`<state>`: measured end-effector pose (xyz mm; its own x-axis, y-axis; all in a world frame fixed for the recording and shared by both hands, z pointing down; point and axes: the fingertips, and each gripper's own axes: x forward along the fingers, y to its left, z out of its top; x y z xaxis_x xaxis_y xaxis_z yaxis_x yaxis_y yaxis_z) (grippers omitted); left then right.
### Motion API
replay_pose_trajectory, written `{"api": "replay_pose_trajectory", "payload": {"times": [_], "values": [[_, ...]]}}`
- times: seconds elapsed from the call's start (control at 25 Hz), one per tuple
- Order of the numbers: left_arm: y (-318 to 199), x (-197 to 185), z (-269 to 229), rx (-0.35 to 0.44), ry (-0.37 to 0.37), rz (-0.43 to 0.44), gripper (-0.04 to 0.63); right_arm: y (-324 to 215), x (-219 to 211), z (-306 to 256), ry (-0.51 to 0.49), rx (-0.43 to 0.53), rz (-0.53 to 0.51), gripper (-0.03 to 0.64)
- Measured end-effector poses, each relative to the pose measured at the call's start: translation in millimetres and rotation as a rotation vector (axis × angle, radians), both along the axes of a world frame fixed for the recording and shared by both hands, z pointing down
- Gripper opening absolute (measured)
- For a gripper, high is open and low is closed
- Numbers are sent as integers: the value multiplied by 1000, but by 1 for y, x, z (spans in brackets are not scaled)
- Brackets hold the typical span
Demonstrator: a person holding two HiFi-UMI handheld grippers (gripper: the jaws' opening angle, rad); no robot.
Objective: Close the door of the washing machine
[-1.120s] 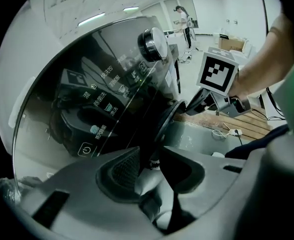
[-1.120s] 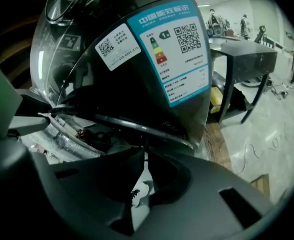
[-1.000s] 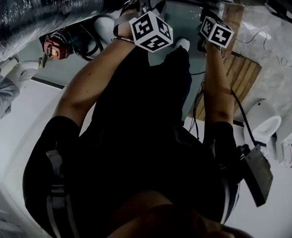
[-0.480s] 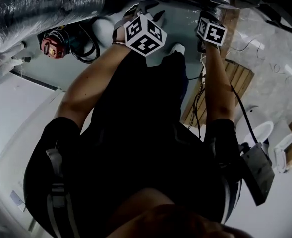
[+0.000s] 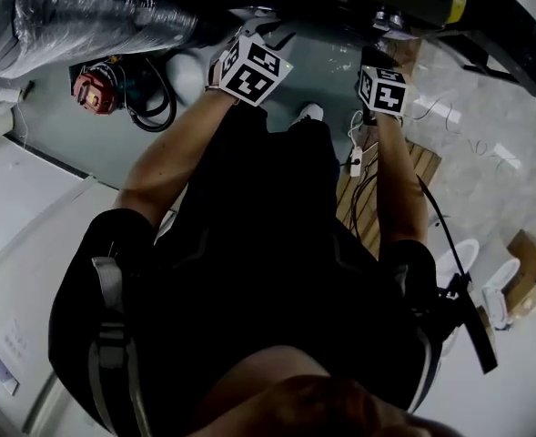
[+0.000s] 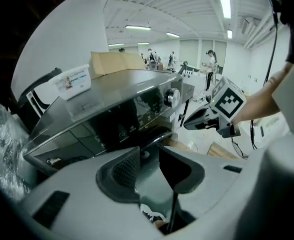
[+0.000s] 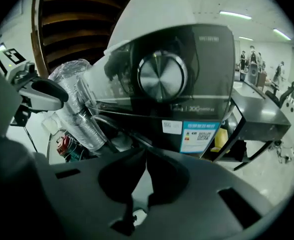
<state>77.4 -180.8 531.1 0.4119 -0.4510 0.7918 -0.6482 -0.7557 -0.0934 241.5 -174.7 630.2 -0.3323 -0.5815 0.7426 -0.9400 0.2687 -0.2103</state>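
Observation:
The dark grey washing machine (image 6: 112, 116) fills the middle of the left gripper view, with its control panel and chrome knob (image 6: 172, 97). My left gripper (image 6: 149, 165) is open in front of it, nothing between the jaws. In the right gripper view the same machine (image 7: 186, 84) shows its knob (image 7: 162, 76) and a blue label (image 7: 198, 137). My right gripper (image 7: 146, 155) is shut on nothing, short of the machine. The door itself is not clearly seen. In the head view the two marker cubes, left (image 5: 253, 69) and right (image 5: 383, 89), sit just below the machine's dark body.
A silver foil duct (image 5: 76, 12) lies at the upper left beside a red tool (image 5: 91, 92) and black cable. A wooden pallet (image 5: 377, 198) and wires lie on the floor to the right. A white appliance (image 5: 22, 271) stands at the left. People stand far off in the hall.
Both marker cubes have rolled to show different faces and look smaller. The whole view has shifted, with the white appliance sliding down and the pallet moving left.

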Motion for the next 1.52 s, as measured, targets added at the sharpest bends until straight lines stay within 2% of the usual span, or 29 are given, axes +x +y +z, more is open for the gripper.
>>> {"api": "replay_pose_trajectory", "payload": {"times": [0.24, 0.44, 0.52, 0.64, 0.72, 0.84, 1.0, 1.2, 1.52], "values": [[0, -19, -50, 22, 65, -46, 124, 3, -6, -73, -6, 76, -47, 12], [13, -21, -93, -4, 234, 6, 123, 7, -7, -142, -6, 176, -78, 12], [9, -27, -112, 18, 281, -3, 123, 3, -5, -172, -6, 207, -56, 12], [5, -33, -145, 55, 376, -2, 123, 2, -6, -217, -80, 220, -2, 6], [3, -39, -169, 74, 428, 21, 123, -2, -12, -248, -104, 264, 20, 6], [-3, -54, -201, 115, 465, 31, 123, -7, -23, -287, -88, 340, 25, 5], [-14, -82, -237, 168, 507, -1, 121, -18, -37, -339, -40, 433, 30, 5], [-28, -125, -275, 235, 550, -49, 86, -24, -60, -395, -1, 520, 30, 5], [-34, -195, -329, 347, 588, -59, 61, -21, -96, -462, 55, 640, 84, 5]]}}
